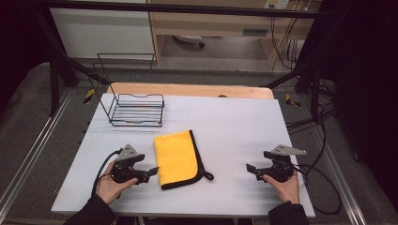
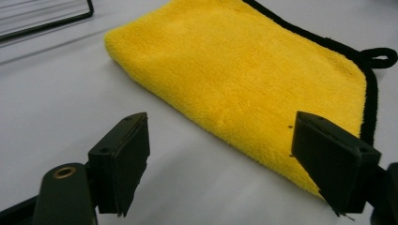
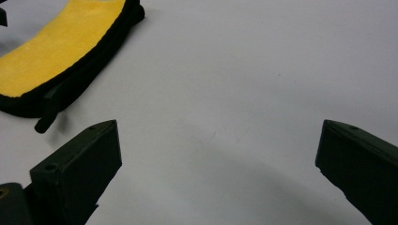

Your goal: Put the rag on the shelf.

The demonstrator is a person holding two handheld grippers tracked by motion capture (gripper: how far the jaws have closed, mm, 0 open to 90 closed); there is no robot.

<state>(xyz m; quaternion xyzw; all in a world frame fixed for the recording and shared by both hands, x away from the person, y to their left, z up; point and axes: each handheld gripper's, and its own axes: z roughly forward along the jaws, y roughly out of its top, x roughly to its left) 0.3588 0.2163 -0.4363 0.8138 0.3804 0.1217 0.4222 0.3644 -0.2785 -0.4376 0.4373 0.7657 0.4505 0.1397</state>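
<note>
A folded yellow cloth with black trim and a small hanging loop lies on the white table, near its front middle. My left gripper rests just left of the cloth's near corner, jaws open and empty. In the left gripper view the cloth lies just beyond the open jaws, its near edge between them. My right gripper sits at the front right, open and empty, well apart from the cloth. The right gripper view has the cloth at the upper left, trim and loop toward me.
A black wire basket stands at the table's back left, its corner also in the left gripper view. Bare white table lies between the cloth and my right gripper. Cables trail off the right side. A dark frame surrounds the table.
</note>
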